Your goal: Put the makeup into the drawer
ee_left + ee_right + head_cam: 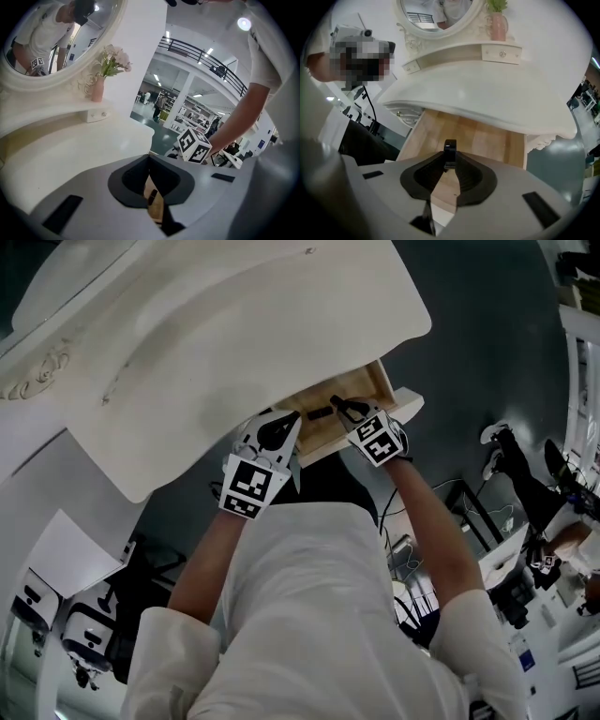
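The vanity's drawer (364, 390) stands pulled out, its pale wooden bottom (487, 136) bare. My right gripper (337, 405) points down into it, shut on a small black makeup piece (449, 151) that sticks up between the jaw tips (449, 158). My left gripper (292, 420) hovers beside it at the drawer's left end, its jaws (149, 159) together with nothing held. Through the slit below them I see drawer wood and a small dark piece (152, 198). A dark stick (319, 413) shows between the two grippers; whether it lies loose or is the held piece I cannot tell.
The white vanity top (234, 324) overhangs the drawer's back. A round mirror (436, 14) and a pink vase with flowers (98, 86) stand on its shelf. Chairs (84, 634), cables and desks crowd the floor on both sides.
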{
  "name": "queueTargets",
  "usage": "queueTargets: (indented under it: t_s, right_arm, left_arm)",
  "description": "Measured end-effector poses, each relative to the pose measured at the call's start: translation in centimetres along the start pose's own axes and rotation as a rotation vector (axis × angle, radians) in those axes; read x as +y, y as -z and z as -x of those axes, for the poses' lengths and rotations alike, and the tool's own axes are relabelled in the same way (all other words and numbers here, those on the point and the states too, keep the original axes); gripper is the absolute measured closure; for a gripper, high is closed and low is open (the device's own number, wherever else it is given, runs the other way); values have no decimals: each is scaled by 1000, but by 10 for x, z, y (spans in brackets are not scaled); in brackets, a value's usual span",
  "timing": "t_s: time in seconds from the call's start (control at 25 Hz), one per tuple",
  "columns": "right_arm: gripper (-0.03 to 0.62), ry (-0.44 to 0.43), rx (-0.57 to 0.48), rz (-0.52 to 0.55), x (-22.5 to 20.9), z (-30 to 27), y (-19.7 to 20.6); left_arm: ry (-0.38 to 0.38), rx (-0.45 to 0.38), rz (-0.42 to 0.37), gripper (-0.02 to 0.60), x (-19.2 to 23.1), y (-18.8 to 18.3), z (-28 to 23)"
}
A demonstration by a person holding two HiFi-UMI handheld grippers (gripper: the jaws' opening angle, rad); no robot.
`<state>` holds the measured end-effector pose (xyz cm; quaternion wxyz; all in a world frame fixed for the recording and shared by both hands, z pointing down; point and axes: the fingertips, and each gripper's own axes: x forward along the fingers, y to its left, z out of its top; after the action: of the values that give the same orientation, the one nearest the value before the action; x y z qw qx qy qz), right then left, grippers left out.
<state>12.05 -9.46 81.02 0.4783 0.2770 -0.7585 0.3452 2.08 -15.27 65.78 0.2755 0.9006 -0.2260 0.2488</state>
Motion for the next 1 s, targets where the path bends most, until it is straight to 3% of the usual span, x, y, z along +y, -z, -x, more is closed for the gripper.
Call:
queueTargets:
  t_s: [0.2, 0.48, 0.88, 1.0]
  right_arm:
    - [505, -15, 114, 56, -14, -24, 11]
    - [505, -110, 272, 150, -9, -66, 26]
    - [496, -83, 285, 120, -20, -79, 32]
    - [445, -68, 287, 120, -23, -79, 33]
  left_arm:
    - [-15, 14, 8, 565, -5, 4, -8]
    - [-45, 37, 43, 565, 3, 20, -10]
    - [-71, 55, 59, 565, 11, 31, -3]
    - [-66, 57, 58, 565, 11, 32, -4]
